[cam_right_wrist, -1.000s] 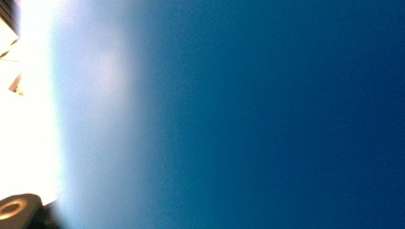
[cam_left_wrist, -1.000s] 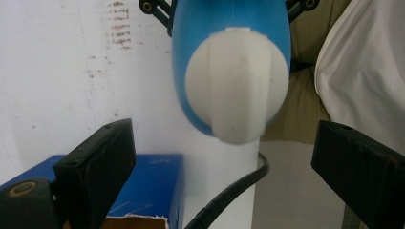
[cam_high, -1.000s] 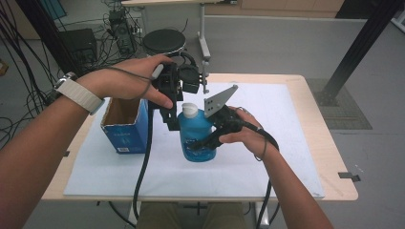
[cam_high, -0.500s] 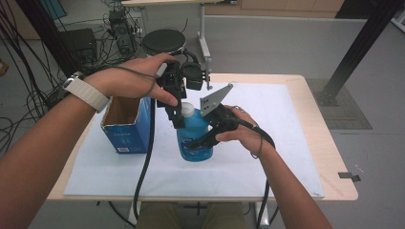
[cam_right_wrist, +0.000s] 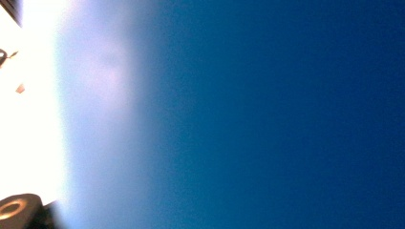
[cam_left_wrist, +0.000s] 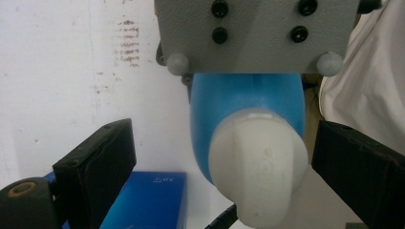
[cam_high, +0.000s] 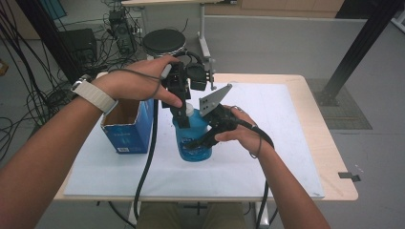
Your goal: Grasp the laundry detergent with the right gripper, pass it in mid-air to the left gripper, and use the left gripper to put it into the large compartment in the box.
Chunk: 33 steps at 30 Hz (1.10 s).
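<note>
White sheet-covered wooden table [cam_high: 286,143] | open blue cardboard box [cam_high: 126,131] at left | translucent blue plastic bottle [cam_high: 193,138] upright mid-table, right gripper [cam_high: 198,143] clamped on its body | white cap [cam_left_wrist: 258,167] between left gripper [cam_left_wrist: 224,167] jaws, spread, not touching

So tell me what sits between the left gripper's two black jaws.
In the left gripper view, the blue plastic bottle's white cap, not yet pinched.
</note>
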Motion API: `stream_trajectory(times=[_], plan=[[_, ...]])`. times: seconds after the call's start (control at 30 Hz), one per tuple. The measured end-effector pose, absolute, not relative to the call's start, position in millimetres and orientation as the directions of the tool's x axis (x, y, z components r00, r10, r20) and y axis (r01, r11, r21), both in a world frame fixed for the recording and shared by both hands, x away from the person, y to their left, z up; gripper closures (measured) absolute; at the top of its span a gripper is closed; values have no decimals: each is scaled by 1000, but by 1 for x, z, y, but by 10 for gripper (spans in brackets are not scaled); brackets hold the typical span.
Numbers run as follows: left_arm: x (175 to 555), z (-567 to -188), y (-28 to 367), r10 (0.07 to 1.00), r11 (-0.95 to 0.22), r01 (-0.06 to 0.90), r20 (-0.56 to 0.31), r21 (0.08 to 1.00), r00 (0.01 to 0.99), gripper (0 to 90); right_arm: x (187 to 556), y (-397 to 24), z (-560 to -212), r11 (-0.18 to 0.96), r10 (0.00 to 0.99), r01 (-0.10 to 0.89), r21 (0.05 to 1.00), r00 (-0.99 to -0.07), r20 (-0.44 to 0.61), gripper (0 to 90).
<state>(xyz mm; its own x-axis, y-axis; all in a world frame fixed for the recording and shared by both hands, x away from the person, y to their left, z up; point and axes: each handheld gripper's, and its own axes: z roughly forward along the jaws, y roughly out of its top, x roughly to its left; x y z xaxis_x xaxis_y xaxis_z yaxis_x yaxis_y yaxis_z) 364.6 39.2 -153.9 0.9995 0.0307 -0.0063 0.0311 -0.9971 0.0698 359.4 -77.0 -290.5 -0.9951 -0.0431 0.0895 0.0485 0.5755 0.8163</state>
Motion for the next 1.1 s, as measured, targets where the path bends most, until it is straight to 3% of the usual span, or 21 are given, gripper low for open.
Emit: stream_trajectory(times=[1.1], plan=[[368,-160,40,44,-995,45,-15,87,999,96,363,-82,-294,570,-32,65,819,-994,101,430]])
